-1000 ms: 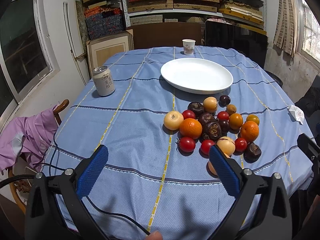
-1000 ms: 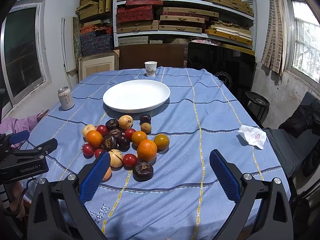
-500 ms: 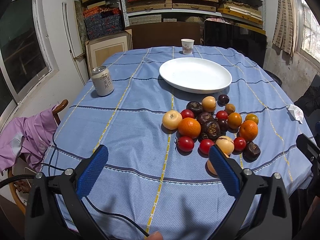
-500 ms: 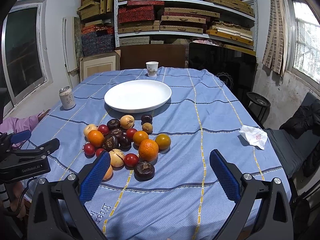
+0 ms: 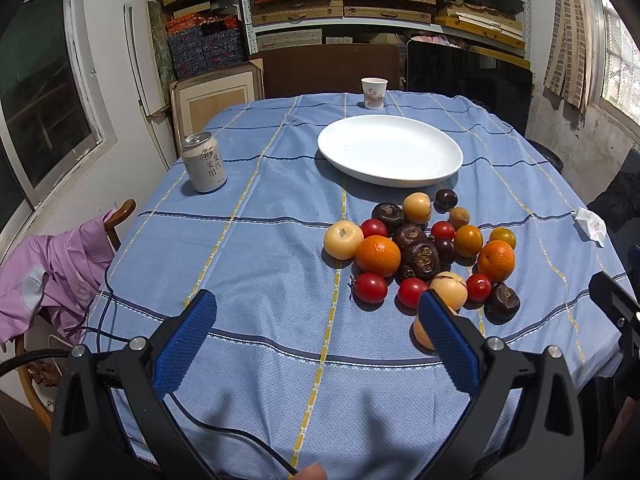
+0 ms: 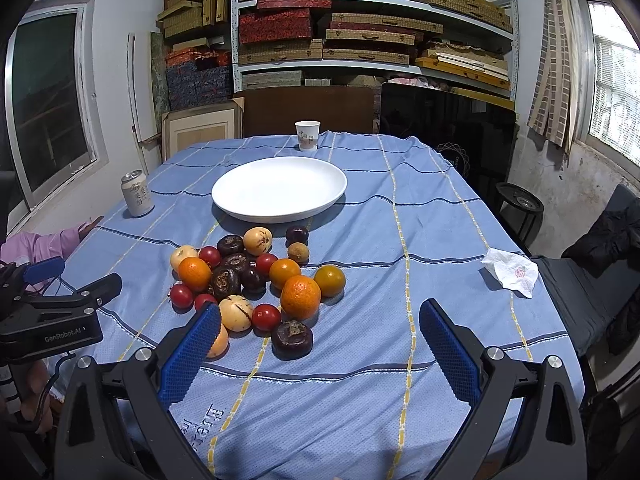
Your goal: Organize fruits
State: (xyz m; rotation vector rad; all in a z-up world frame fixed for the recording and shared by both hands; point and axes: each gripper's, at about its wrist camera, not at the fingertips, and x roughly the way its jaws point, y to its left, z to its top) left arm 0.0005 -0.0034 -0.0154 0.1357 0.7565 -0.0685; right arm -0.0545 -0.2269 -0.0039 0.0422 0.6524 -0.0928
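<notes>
Both claws, left claw (image 5: pixel 316 320) and right claw (image 6: pixel 320 330), gape empty; fruit pile (image 6: pixel 256 276) lies ahead between them

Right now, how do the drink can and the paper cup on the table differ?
The drink can is grey metal with a closed top; the paper cup is white with an open mouth. The can stands near the table's left edge, the cup at the far end beyond the white plate. Both stand upright.

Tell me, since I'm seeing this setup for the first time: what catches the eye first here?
The heap of fruit in orange, red, yellow and dark brown, loose on the blue tablecloth. Just beyond it sits a big white plate with nothing on it. Both grippers, left and right, hang open over the near edge, holding nothing.
</notes>
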